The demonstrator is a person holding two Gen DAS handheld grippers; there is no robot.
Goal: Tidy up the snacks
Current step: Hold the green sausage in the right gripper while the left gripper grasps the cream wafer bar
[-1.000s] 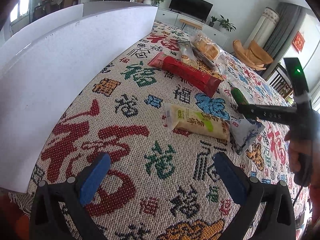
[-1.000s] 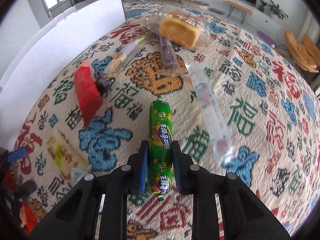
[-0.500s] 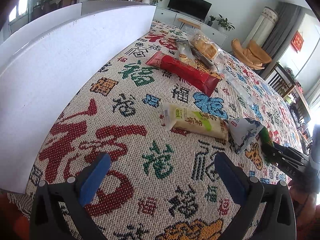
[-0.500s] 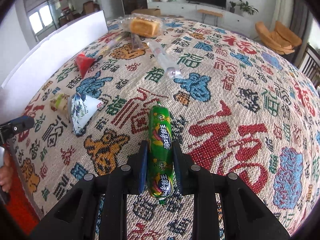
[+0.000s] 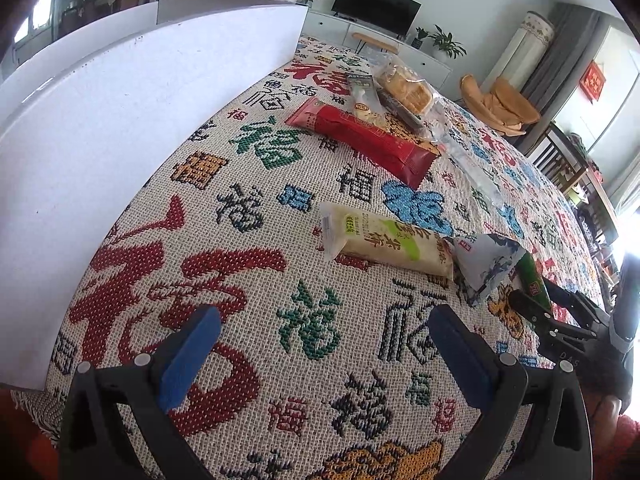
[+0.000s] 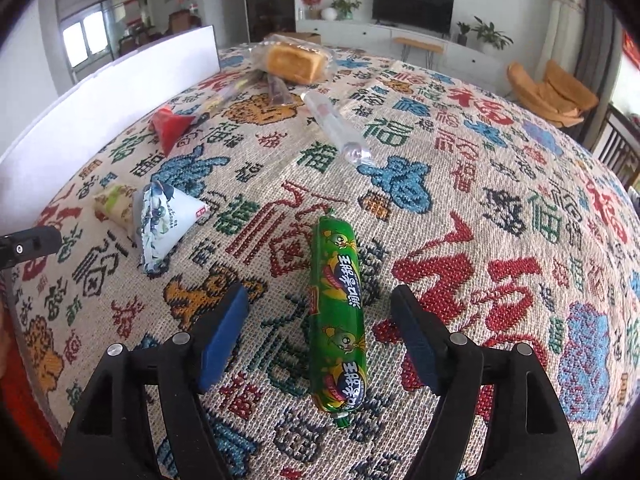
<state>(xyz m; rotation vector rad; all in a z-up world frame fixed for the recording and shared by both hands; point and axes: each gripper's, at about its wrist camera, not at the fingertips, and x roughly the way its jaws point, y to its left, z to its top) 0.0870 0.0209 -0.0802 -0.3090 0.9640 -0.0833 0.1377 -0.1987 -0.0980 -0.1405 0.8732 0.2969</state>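
Right wrist: tongs [image 6: 320, 336] just opened around sausage [image 6: 337, 316].

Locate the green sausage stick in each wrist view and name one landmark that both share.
Left wrist: green sausage stick at the far right edge, mostly hidden between the right gripper's fingers.
Right wrist: bottom centre, the sausage lies on the cloth between open jaws.
Shared landmark: the blue-and-white triangular packet beside it.

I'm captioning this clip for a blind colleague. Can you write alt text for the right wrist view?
The right gripper is open, its jaws having just spread, with a green sausage lying loose between them on a patterned tablecloth. Further back lie a white triangular packet, a red packet and wrapped bread.
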